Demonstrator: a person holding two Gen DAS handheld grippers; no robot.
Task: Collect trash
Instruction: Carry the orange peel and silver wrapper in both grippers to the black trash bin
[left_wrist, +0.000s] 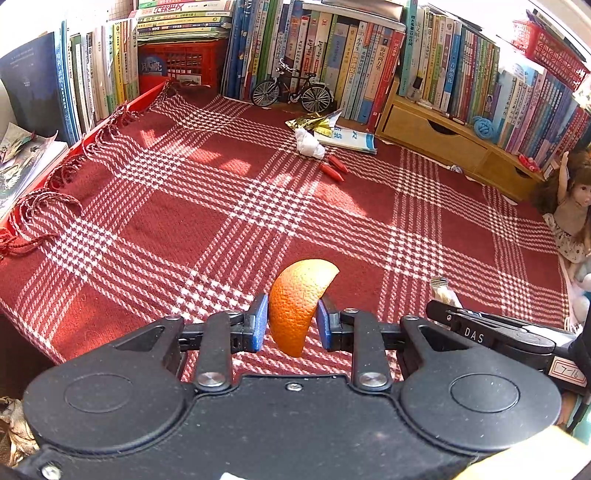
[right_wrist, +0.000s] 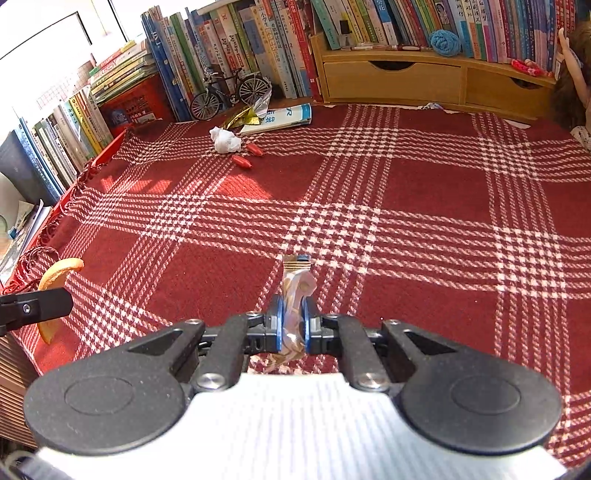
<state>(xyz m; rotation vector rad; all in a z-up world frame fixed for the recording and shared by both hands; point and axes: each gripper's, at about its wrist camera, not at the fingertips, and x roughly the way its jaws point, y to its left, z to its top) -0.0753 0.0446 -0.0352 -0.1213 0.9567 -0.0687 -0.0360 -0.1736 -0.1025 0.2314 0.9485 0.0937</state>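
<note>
My left gripper is shut on a curved orange peel, held above the red plaid cloth. The same orange peel shows at the left edge of the right wrist view. My right gripper is shut on a crumpled snack wrapper, and the wrapper's tip sticks up beside the right gripper in the left wrist view. On the cloth far ahead lie a white paper wad, two red wrapped pieces and a gold foil wrapper.
Rows of books line the back and left. A model bicycle, a flat booklet, a wooden drawer shelf and a doll border the cloth.
</note>
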